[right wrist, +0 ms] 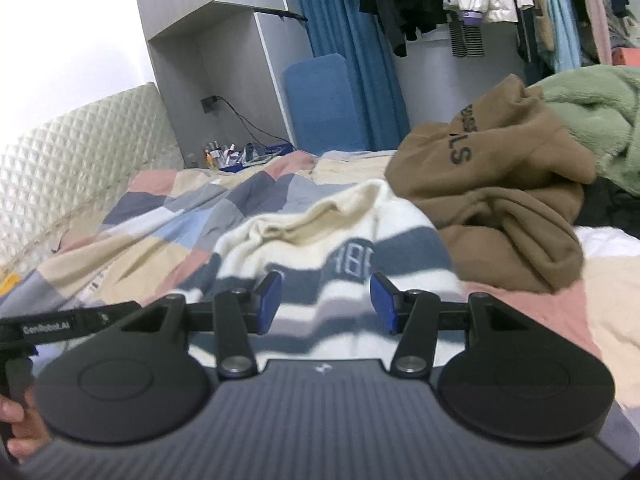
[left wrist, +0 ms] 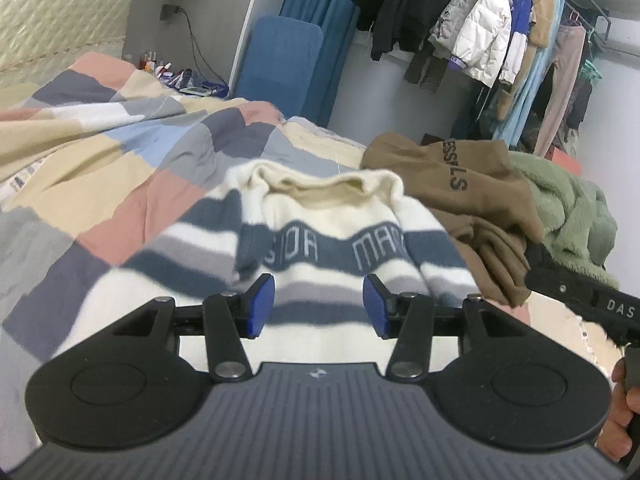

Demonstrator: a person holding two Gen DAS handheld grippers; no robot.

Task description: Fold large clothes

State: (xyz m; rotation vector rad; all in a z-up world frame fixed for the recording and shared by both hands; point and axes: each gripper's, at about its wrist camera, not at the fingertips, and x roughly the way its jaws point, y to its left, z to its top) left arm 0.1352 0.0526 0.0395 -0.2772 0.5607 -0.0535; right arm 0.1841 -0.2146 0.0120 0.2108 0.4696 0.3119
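While both grippers hover with jaws spread wide and nothing between their blue pads, a striped sweater lies spread on a patchwork quilt across the bed. The left gripper is above the sweater's lower body, its fingers pointing toward the cream collar, which sits open at the far end; a dark band with pale lettering runs across the chest just beyond the pads. The right gripper is over the same garment, seen here from a slight angle, with the collar to the left of centre and the lettered band ahead of its fingertips. Neither tool grips any cloth; whether the pads touch the knit below cannot be told.

Just to the right of the sweater sits a crumpled brown hoodie with black letters on it, its edge meeting the sweater's shoulder. Behind that is a green fleece. Beyond the bed stand a blue chair and blue curtain, with a rack of hanging coats to the right and a quilted headboard to the left.
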